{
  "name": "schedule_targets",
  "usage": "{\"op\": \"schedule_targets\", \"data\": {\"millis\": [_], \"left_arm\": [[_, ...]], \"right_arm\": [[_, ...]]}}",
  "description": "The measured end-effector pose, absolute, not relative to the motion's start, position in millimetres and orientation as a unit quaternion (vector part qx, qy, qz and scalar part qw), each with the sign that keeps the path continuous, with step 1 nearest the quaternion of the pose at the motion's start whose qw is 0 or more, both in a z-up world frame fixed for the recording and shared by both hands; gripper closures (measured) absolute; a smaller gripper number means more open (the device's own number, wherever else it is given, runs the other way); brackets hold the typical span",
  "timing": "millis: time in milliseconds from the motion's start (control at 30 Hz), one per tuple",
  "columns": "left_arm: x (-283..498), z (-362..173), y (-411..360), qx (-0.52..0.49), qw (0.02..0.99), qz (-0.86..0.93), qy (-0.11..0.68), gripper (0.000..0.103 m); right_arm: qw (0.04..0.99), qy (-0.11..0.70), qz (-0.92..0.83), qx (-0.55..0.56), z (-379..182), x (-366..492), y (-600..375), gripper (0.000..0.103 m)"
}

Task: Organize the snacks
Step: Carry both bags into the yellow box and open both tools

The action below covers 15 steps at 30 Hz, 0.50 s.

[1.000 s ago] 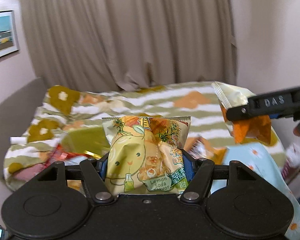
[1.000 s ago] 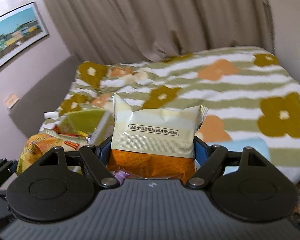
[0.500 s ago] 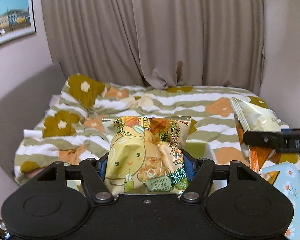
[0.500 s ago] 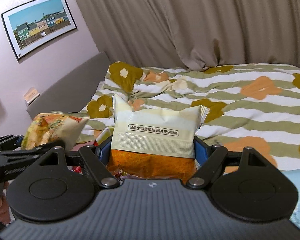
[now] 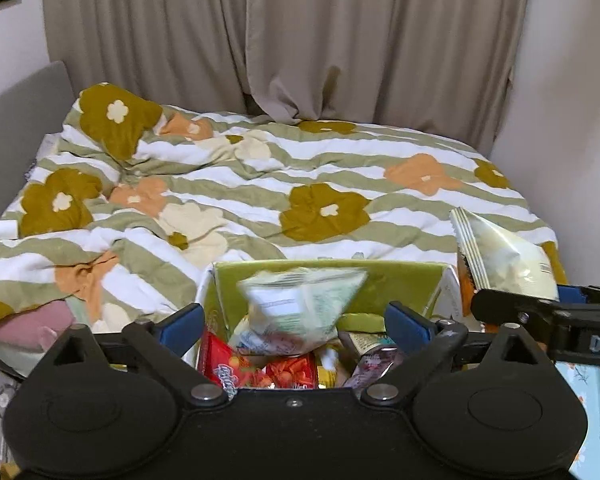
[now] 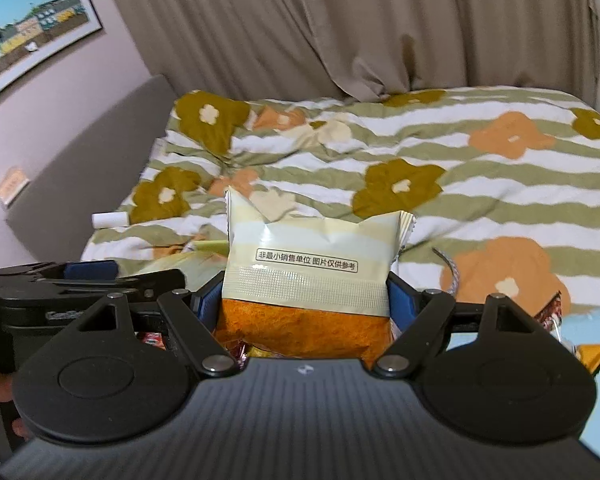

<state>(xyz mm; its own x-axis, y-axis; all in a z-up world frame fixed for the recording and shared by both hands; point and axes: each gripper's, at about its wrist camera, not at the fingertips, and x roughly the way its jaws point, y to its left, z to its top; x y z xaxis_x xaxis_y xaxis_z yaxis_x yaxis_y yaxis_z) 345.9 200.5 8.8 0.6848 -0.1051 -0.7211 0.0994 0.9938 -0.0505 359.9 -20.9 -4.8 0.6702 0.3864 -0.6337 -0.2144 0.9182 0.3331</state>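
The snack packet [image 5: 300, 308], pale and blurred, is in the air between the spread-apart blue pads of the left tongs [image 5: 296, 320], touching neither, just above the green box [image 5: 404, 284] of snacks. At three o'clock in the left view, the right tongs [image 6: 306, 300] clamp a cream and orange packet [image 6: 312, 276] beside the box. At twelve o'clock lies the flowered bed [image 5: 260, 184], with curtains [image 5: 284, 36] behind.

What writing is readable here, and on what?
"非最小销售单位 图片仅供参考": cream-and-orange snack bag, held in the right tool.
"DA", cut off: right tool's side, seen from the left.
Falling snack bag between the open left tool's pads, red packets in the green box: too blurred.
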Motion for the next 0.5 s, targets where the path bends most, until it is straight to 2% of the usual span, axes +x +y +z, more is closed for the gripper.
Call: {"op": "schedule_targets", "data": {"millis": [433,500], "left_arm": [[311,19,217,-0.03,0.928,-0.027,0.371,0.004],[307,18,218,-0.03,0.928,-0.024,0.371,0.004]], "right_arm": [[0.9,0.39,0.16,0.113,-9,364,-12,0.008],[0.898,0.39,0.17,0.114,-9,368,-6,0.005]]}}
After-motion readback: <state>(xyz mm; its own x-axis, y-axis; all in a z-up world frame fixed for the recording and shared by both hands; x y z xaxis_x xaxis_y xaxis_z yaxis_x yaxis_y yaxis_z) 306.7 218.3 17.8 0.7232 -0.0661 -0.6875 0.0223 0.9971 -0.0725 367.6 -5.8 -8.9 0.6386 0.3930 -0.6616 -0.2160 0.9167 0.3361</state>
